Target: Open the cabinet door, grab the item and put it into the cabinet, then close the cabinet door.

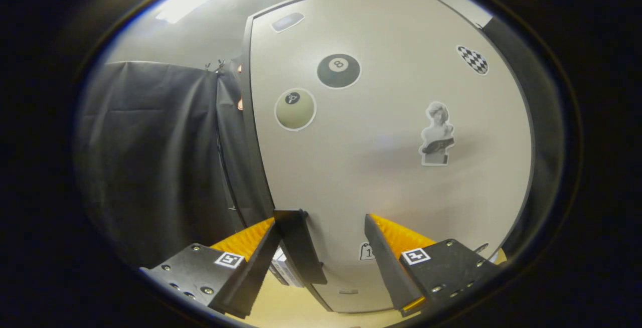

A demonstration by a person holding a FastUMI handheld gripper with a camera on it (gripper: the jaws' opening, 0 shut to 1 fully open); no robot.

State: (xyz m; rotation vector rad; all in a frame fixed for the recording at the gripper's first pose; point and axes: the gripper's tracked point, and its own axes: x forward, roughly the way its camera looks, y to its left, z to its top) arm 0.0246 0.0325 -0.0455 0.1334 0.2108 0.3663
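The pale cabinet door [381,157] stands right in front of me, with round ball stickers, a bust sticker and a checkered sticker on it. Its dark left edge [252,117] runs down behind my left finger [296,248]. My gripper [331,220] is open, its fingers wide apart, close to the door's lower part with nothing pressed between them. I cannot tell whether the door is fully closed. A small pale boxlike thing [284,271] peeks out low beside the left finger, mostly hidden.
Black cloth [150,157] hangs to the left of the cabinet. A light wooden surface [286,308] lies below the fingers. A dark strip of the cabinet's side [544,132] borders the door on the right.
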